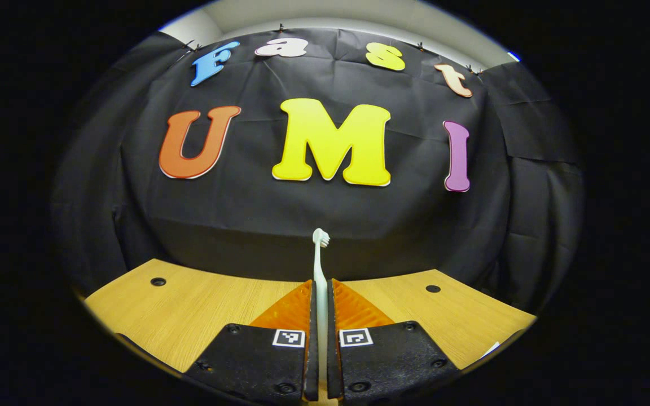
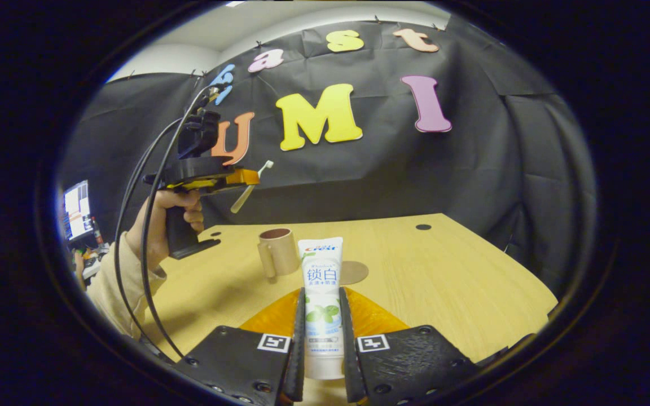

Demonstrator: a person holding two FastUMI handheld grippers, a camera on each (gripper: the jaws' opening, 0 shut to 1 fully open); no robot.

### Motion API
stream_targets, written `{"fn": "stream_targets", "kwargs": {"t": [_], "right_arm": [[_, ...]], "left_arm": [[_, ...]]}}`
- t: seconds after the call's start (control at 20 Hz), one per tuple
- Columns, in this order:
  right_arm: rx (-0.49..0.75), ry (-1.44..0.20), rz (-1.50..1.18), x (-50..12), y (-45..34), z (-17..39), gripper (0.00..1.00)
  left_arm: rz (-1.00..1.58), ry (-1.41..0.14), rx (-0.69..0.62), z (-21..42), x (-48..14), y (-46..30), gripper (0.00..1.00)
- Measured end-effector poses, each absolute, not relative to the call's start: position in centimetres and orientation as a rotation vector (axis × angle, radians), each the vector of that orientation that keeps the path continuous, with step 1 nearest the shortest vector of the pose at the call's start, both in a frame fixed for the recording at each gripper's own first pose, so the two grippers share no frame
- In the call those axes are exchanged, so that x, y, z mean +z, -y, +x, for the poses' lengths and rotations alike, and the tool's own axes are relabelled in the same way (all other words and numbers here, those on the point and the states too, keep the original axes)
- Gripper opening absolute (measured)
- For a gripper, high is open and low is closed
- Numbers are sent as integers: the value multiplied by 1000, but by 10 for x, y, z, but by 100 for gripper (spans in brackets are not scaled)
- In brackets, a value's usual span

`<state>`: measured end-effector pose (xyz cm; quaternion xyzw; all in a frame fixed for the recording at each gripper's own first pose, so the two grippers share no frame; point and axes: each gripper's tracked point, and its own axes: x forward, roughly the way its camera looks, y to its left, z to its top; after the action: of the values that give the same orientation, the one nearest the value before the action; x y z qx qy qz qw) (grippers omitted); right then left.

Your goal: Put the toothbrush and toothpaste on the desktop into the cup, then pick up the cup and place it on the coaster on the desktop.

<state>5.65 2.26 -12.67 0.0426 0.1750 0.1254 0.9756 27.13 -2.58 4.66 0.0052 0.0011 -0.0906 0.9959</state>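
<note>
Clamped in left gripper [image 1: 320,316], stiff light toothbrush [image 1: 319,265]; pinched mid-body by right gripper [image 2: 321,327], likely soft, squashy toothpaste [image 2: 321,282], just before cup [image 2: 278,252].

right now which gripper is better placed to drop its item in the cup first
Right, probably. The right gripper holds the toothpaste low, just before the cup; the left gripper holds the toothbrush higher above the desktop.

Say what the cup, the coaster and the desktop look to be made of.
Cup: matte tan wall and handle with no gloss, likely ceramic or plastic; the look leaves it open.
Coaster: thin flat brownish disc, dull, perhaps cork or wood.
Desktop: pale wood grain with a smooth, even finish, probably laminate or veneer.
</note>
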Motion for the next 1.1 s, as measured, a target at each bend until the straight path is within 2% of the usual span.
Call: {"fn": "stream_targets", "kwargs": {"t": [0.25,0.5,0.6,0.7,0.8,1.1], "right_arm": [[229,-343,81,-129,-10,64,29],[239,-349,91,-135,-13,68,26],[240,-363,91,-142,-15,69,31],[242,-374,93,-146,-16,70,28],[240,-375,91,-146,-16,71,31],[231,-380,93,-150,-17,72,28]], "left_arm": [[-70,-32,-239,288,23,38,9],[-84,-42,-225,291,17,34,11],[-85,-41,-232,291,17,36,11],[-68,-46,-232,291,15,37,12],[-64,-53,-234,287,11,37,13],[-41,-37,-236,280,18,36,8]]}}
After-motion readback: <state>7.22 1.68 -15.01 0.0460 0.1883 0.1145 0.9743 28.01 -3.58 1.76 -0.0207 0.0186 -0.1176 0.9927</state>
